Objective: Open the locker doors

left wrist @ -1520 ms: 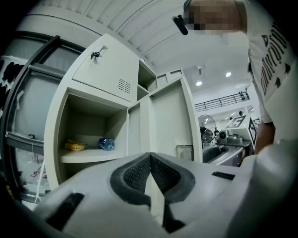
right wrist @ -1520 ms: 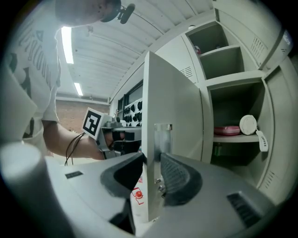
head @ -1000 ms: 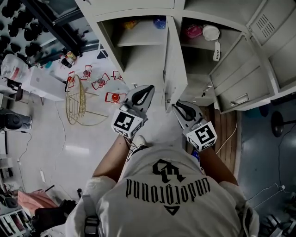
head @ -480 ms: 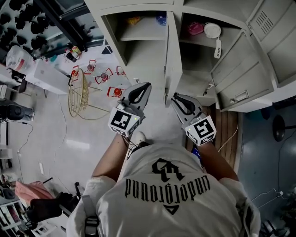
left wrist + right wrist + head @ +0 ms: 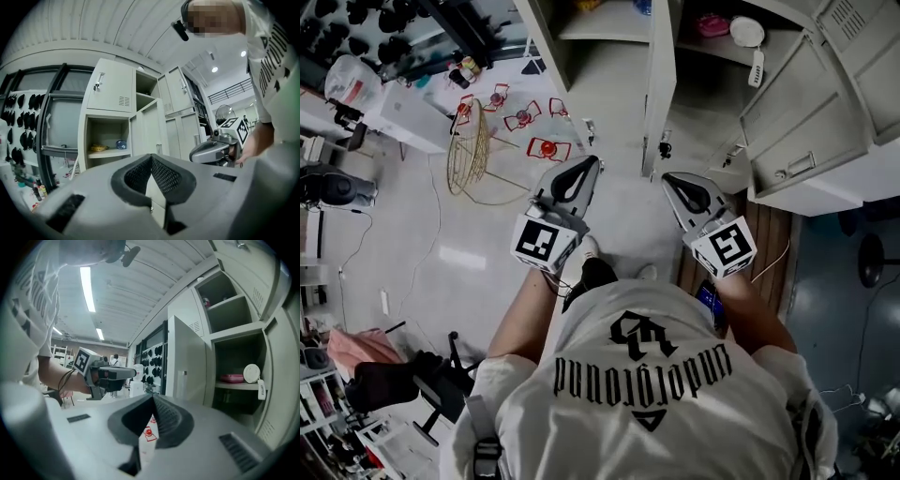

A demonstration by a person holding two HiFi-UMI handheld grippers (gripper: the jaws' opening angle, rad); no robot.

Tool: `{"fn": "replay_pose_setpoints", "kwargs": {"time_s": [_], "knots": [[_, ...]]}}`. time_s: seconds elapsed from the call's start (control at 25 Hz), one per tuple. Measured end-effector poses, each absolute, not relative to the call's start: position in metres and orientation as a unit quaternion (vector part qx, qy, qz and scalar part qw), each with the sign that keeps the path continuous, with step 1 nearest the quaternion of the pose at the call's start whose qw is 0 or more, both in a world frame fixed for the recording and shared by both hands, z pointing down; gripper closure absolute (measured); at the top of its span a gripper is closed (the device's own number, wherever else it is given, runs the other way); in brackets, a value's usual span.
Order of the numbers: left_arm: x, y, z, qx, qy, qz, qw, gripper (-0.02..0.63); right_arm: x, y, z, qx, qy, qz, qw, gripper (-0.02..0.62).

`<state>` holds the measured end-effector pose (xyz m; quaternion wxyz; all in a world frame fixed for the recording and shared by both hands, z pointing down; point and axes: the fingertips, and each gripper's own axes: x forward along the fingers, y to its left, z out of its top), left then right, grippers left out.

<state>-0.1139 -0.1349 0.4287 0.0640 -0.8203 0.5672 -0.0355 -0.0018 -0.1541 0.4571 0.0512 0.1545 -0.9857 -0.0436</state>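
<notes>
**Head view.** The left gripper (image 5: 589,165) and right gripper (image 5: 669,180) were held level near the locker (image 5: 609,94) and touched nothing. The centre door (image 5: 657,89) stood open and edge-on, its free edge pointing out towards the person. The right-hand door (image 5: 806,122) was swung wide.

**Left gripper view.** The left gripper's jaws were pressed together with nothing between them. An upper door (image 5: 110,86) remained closed, its long axis upright, its face to the room and its handle (image 5: 97,86) near the left edge. Risk, as judged: jaws presented shut would butt the handle and slip off rather than catch it.

**Right gripper view.** The right gripper's jaws had just closed, meeting at the tips on nothing. The centre door stood upright just ahead. Risk, as judged: a careless sideways sweep could knock it back shut.
</notes>
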Motion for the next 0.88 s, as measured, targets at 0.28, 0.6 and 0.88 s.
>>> {"fn": "replay_pose_setpoints", "kwargs": {"time_s": [0.28, 0.6, 0.88], "knots": [[-0.111, -0.090, 0.423, -0.819, 0.572, -0.026, 0.043, 0.598, 0.007, -0.121, 0.451, 0.154, -0.985, -0.053, 0.055, 0.589], [-0.122, -0.048, 0.411, -0.837, 0.544, -0.021, 0.064, 0.600, 0.003, -0.077, 0.439, 0.180, -0.980, -0.076, 0.046, 0.591], [-0.154, 0.019, 0.413, -0.851, 0.521, -0.025, 0.063, 0.600, -0.027, -0.015, 0.434, 0.204, -0.976, -0.069, 0.043, 0.591]]}}
